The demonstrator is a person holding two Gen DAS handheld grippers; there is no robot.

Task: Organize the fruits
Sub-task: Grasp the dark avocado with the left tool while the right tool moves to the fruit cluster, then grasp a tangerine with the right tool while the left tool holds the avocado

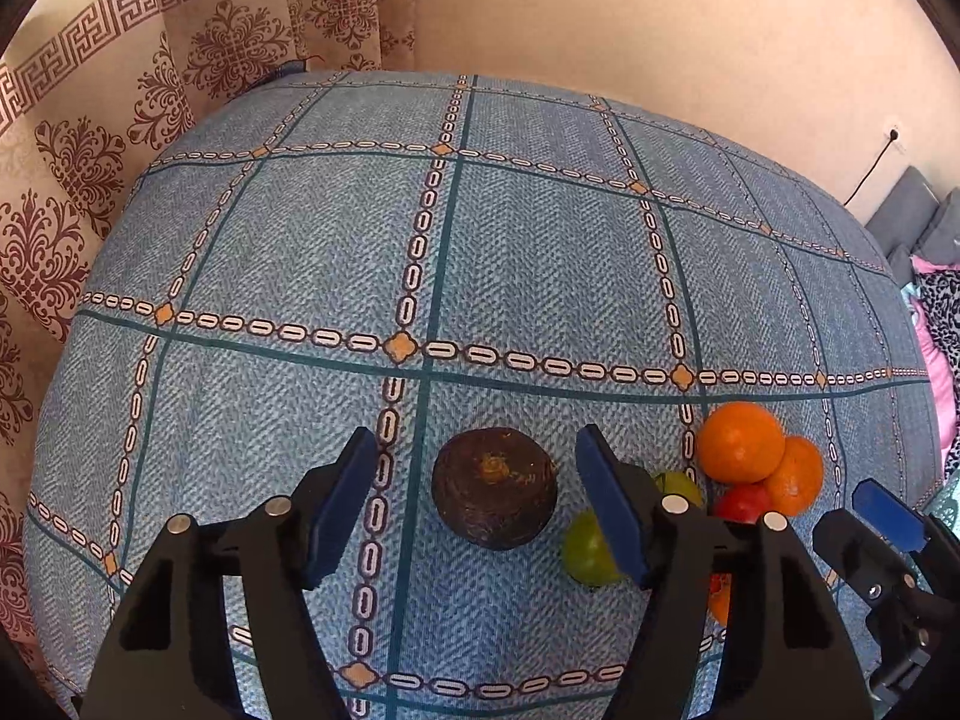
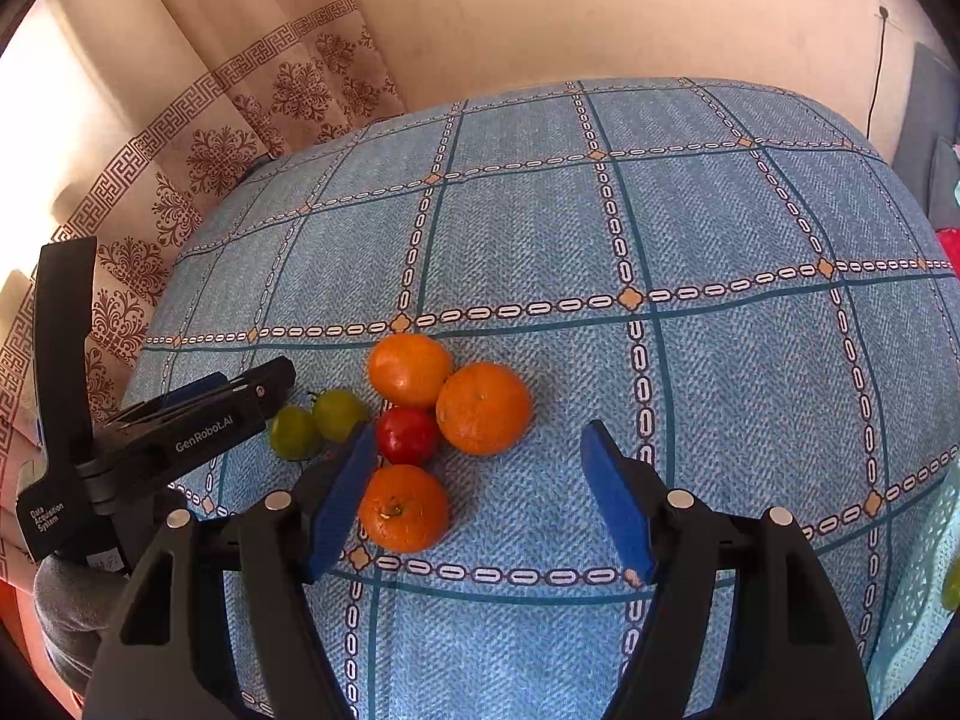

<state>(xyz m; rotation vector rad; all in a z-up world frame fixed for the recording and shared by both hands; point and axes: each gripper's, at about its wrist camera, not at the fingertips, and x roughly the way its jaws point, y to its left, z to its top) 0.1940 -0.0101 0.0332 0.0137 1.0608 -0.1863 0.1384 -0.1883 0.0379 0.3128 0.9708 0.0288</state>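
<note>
Your left gripper (image 1: 477,504) is spread wide and holds nothing, with the dark round fruit (image 1: 494,487) on the tabletop (image 1: 540,240) between its blue pads, touching neither. It looks firm, fairly heavy and apt to roll, so close across its widest middle. Your right gripper (image 2: 474,495) is also released and empty; the nearest orange (image 2: 404,507) sits just inside its left pad.

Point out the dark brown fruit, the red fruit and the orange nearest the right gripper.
dark brown fruit (image 1: 494,495): left wrist view, middle of its top.
red fruit (image 2: 407,435): right wrist view, centre of its visible face.
nearest orange (image 2: 403,509): right wrist view, beside its stem end.
</note>
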